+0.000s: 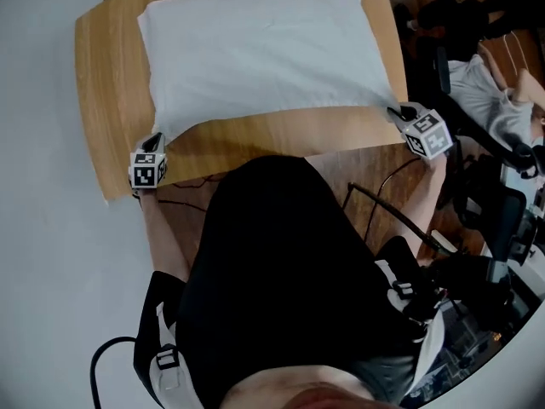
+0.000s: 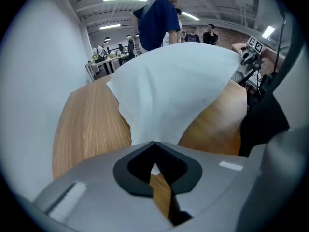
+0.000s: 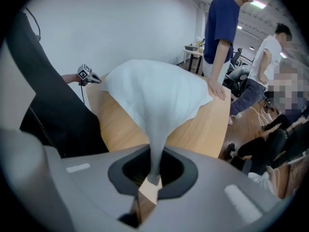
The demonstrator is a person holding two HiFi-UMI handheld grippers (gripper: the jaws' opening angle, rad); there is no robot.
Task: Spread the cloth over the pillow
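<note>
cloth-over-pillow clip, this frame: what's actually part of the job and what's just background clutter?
Job:
white cloth, lying over a pillow-like bulk (pillow itself not visible)
left gripper, shut on its near-left corner
right gripper, shut on its near-right corner
wooden table underneath

Lying about:
bystander in dark blue shirt at the table's far end
bystander in white shirt
background desks

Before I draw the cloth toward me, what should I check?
1. Left claw gripping a near corner of the cloth: ok.
2. Right claw gripping the other near corner: ok.
3. Cloth lying smooth, no folds: ok in the head view.
4. Pillow fully covered: cannot tell, no pillow edge shows.
5. Far edge of the table free: not ok, a bystander's hand rests by the cloth's far corner.
</note>
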